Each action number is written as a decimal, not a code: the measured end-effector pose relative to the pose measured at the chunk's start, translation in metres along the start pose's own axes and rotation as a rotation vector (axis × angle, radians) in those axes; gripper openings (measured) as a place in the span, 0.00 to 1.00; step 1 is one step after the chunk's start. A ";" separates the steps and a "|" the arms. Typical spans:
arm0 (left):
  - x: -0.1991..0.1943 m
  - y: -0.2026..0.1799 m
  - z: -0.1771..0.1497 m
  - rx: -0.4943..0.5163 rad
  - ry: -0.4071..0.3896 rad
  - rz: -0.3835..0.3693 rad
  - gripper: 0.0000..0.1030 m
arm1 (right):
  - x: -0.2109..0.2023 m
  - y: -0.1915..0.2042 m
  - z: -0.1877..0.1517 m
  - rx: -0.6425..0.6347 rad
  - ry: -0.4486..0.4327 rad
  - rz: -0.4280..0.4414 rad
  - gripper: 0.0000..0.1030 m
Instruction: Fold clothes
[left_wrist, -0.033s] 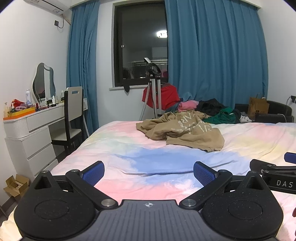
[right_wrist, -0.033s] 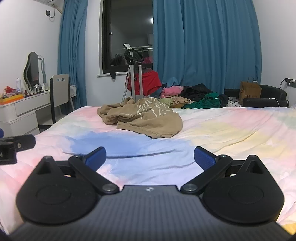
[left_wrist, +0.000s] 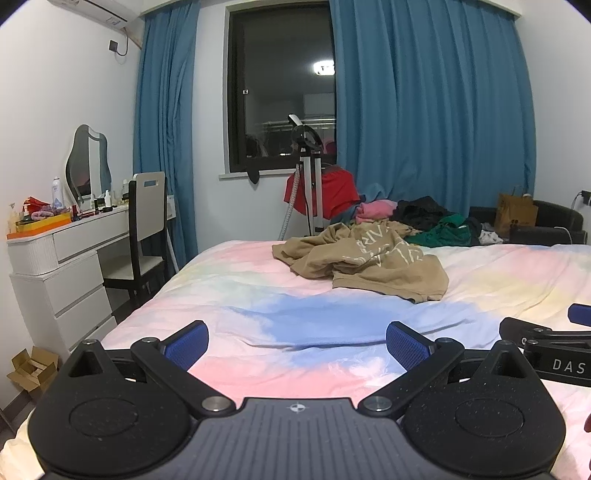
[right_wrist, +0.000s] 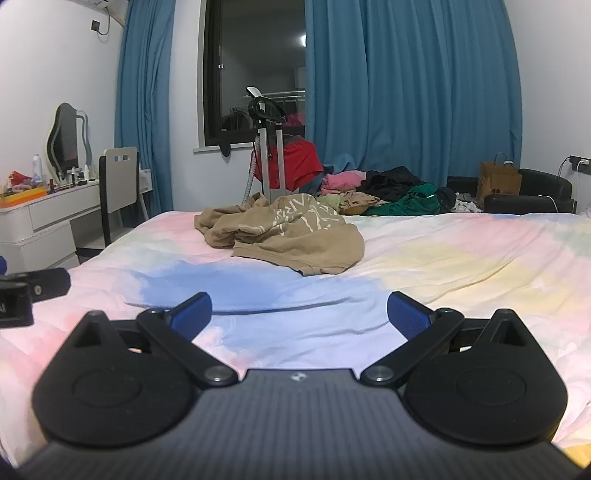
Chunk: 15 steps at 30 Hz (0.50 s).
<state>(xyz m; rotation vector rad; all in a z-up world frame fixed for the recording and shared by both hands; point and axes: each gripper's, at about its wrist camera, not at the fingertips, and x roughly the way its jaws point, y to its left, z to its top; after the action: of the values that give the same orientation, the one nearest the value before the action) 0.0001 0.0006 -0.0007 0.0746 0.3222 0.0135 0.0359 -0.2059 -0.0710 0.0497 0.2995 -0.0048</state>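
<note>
Tan and crumpled, the sweatshirt lies untouched mid-bed, well apart from the left gripper and right gripper, both spread wide and empty, so folding seems not yet begun.

We look low across the bed from both wrists, side by side, sharing the window wall.

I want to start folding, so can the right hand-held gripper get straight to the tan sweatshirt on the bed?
Probably yes. The right hand-held gripper is open, and only bare bedspread lies between it and the crumpled tan sweatshirt ahead.
</note>
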 end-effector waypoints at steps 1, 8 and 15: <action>0.000 0.000 0.000 -0.002 -0.001 0.000 1.00 | 0.000 0.000 0.000 0.000 0.001 0.000 1.00; 0.000 0.006 -0.001 -0.018 -0.007 -0.003 1.00 | -0.002 -0.001 0.002 0.002 0.007 -0.002 1.00; -0.002 0.002 0.002 -0.008 -0.005 0.006 1.00 | -0.002 0.002 -0.001 -0.009 0.003 -0.008 1.00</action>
<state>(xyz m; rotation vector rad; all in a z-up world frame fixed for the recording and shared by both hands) -0.0006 0.0019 0.0022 0.0677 0.3164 0.0201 0.0338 -0.2038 -0.0711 0.0396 0.3023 -0.0116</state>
